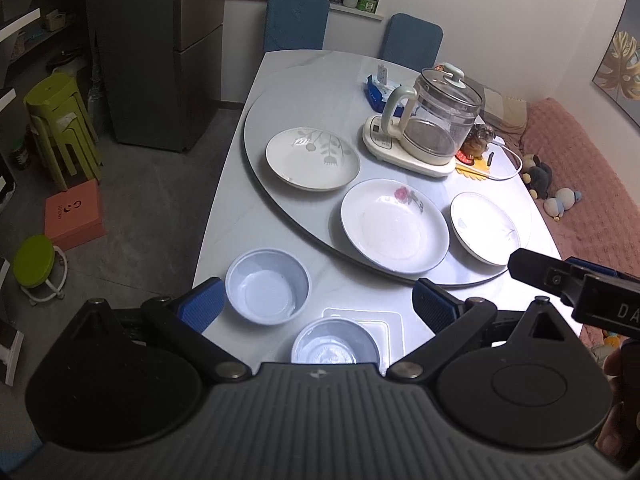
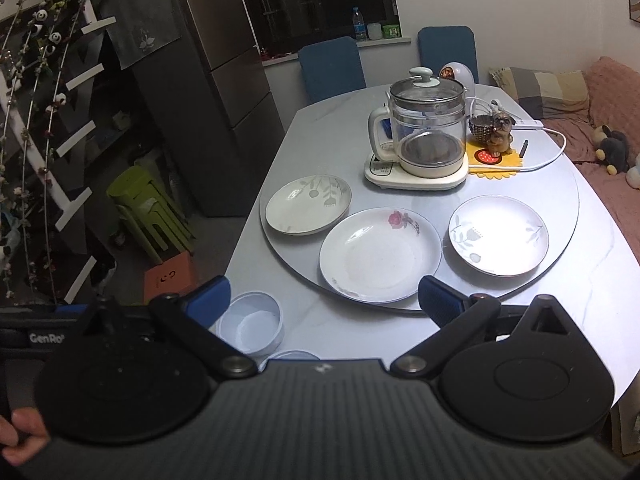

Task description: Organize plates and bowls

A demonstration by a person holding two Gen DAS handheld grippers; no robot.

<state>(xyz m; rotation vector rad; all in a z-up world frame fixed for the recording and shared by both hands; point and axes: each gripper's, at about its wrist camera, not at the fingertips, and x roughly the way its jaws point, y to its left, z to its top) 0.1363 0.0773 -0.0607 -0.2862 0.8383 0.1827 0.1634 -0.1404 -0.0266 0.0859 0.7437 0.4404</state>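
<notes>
Three plates lie on the round turntable point(image 1: 280, 92): a leaf-pattern plate point(image 1: 313, 158) at the left, a rose plate point(image 1: 394, 226) in the middle, a white plate point(image 1: 485, 227) at the right. They also show in the right wrist view: leaf plate point(image 2: 308, 204), rose plate point(image 2: 380, 254), right plate point(image 2: 498, 234). Two pale blue bowls point(image 1: 267, 292) point(image 1: 335, 342) stand on the table near the front edge, the nearer one on a clear square tray point(image 1: 388, 320). My left gripper point(image 1: 318, 304) is open above the bowls. My right gripper point(image 2: 324, 300) is open, empty, over the front edge.
A glass kettle point(image 1: 436, 120) on its base, a dog figurine point(image 2: 500, 132) and a cable sit at the turntable's back. Two blue chairs point(image 1: 296, 20) stand behind the table. Green stools point(image 1: 60, 128) and an orange box point(image 1: 74, 214) stand on the floor at the left.
</notes>
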